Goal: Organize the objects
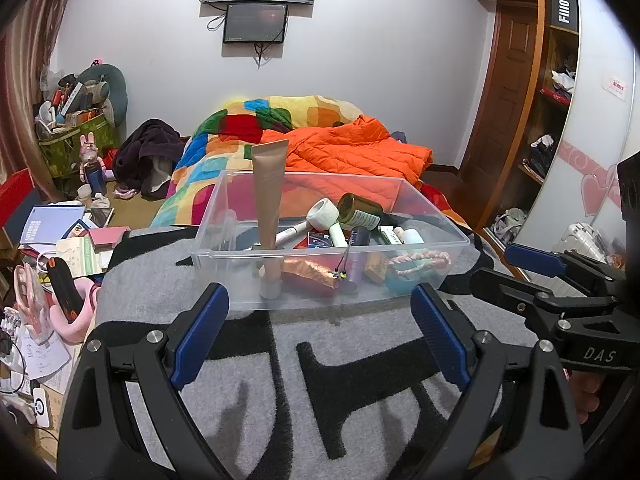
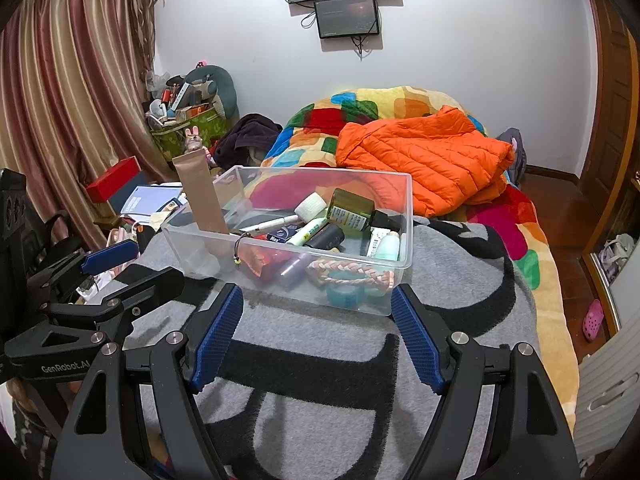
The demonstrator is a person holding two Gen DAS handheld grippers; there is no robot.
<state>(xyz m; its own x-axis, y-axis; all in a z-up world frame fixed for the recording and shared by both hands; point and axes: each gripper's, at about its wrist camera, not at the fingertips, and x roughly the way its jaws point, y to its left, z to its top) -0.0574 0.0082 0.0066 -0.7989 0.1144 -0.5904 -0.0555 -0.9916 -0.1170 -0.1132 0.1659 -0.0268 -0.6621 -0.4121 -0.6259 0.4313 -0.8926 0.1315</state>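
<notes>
Quick status from my end. The clear plastic bin (image 1: 332, 276) sits on the grey-and-black blanket (image 1: 280, 360) at the near end of the bed, just ahead of both claws, and pretty much all the small stuff looks to be inside it already — so I'd say the organizing is mostly done, or close to it.

What's in there: a tall tan tube (image 1: 269, 200) standing upright on its cap at the left end, a dark green bottle (image 1: 358, 210) lying on its side toward the back, a white roll of tape (image 1: 322, 214), a pen-like stick, a pink braided band (image 1: 418, 260) up against the front wall over a teal thing, plus a few small tubes and boxes I can't read.

The left gripper (image 1: 320, 332) has its blue pads spread wide with nothing between them, hovering over the blanket short of the bin. The right gripper (image 2: 316, 336) is the same — jaws apart, empty, aimed at the bin's front wall.

What's left? I can't see any loose item on the blanket near the bin. The desk clutter off to the left may or may not count.
</notes>
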